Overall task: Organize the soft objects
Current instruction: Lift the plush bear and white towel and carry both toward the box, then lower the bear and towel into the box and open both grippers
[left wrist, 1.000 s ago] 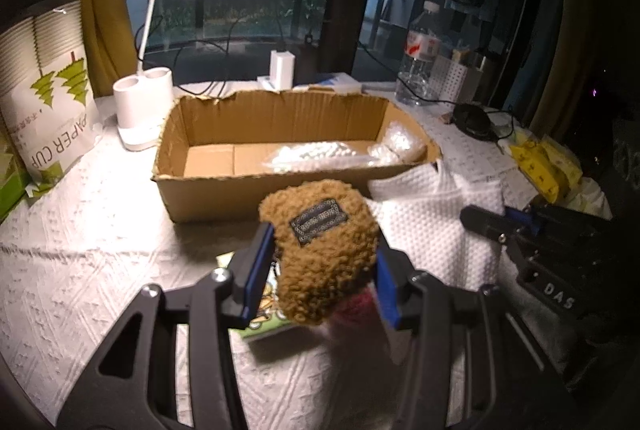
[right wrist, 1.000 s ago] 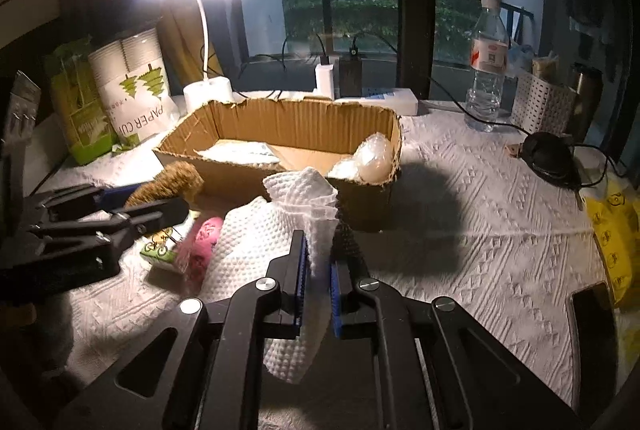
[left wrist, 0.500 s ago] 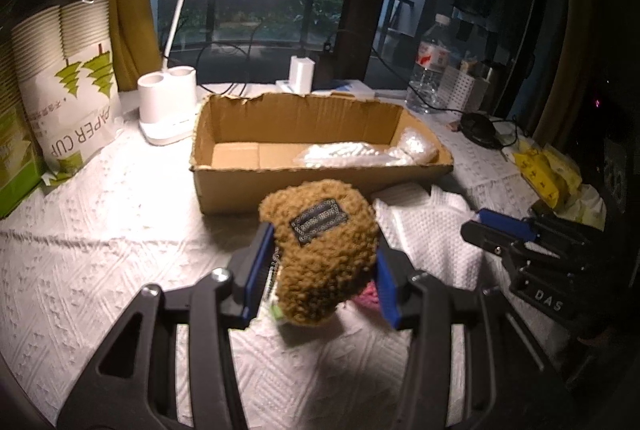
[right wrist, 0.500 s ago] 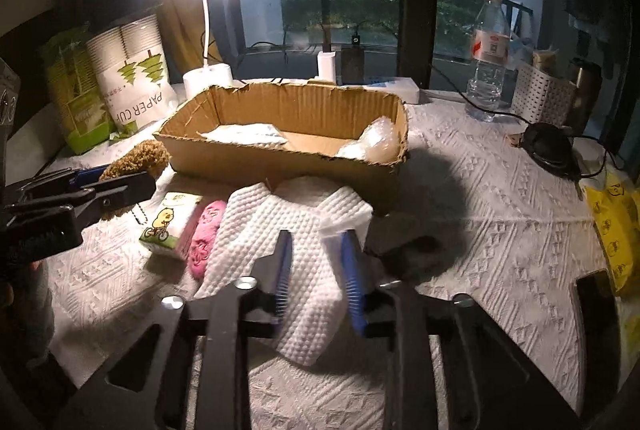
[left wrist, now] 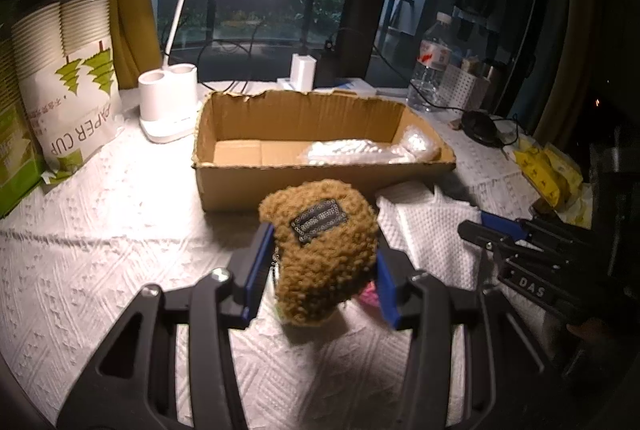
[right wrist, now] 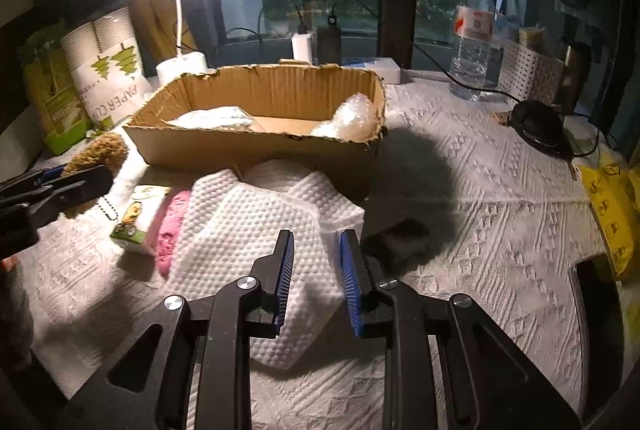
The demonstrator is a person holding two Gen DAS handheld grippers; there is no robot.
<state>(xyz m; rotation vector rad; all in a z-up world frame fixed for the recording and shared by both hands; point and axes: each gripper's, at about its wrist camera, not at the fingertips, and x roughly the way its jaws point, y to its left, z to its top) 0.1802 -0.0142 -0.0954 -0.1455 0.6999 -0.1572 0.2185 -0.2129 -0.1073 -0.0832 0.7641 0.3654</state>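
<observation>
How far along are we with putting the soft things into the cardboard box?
Two clear plastic bags already lie in the cardboard box. The left gripper holds the brown fuzzy pouch above the table, short of the box. The right gripper is open over the white towel. The towel, the pink item and the tissue pack are left outside.

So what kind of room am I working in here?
Probably a home, at a table by a balcony window: a desk lamp lights the white tablecloth, a water bottle stands near the glass, and apartment blocks and trees show outside.
</observation>
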